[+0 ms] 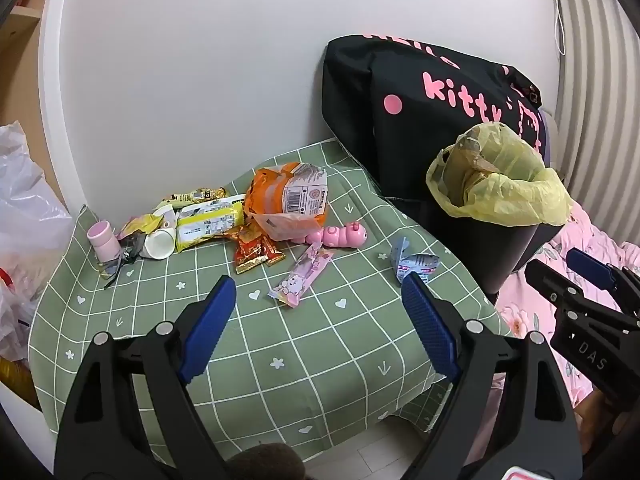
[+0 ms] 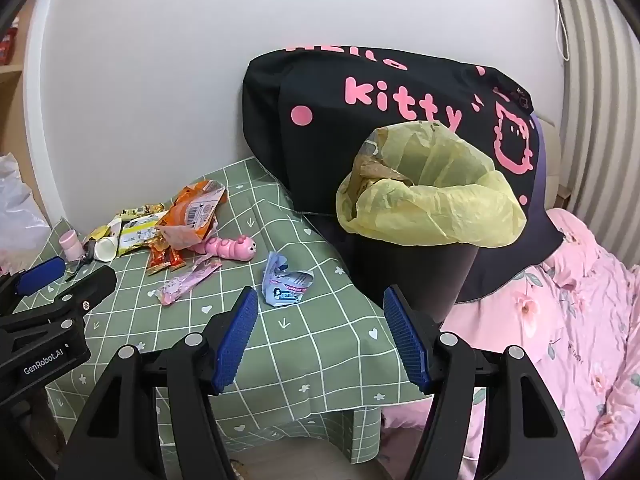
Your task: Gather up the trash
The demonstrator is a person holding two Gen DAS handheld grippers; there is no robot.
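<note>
Trash: wrappers heaped at the far left of a green checked cloth (image 1: 280,344), among them an orange bag (image 1: 286,200), a yellow packet (image 1: 208,226), red sachets (image 1: 256,254) and a paper cup (image 1: 160,244). A pink wrapper (image 1: 300,280) and a crumpled blue wrapper (image 2: 286,282) lie apart, nearer the black bin (image 2: 416,276) with its yellow liner (image 2: 432,204). A pink caterpillar toy (image 1: 344,236) lies beside the heap. Left gripper (image 1: 316,312) and right gripper (image 2: 320,320): jaws wide, nothing between them.

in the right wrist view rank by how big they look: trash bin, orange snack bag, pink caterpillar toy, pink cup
1. trash bin, though it is nearest the camera
2. orange snack bag
3. pink caterpillar toy
4. pink cup
</note>
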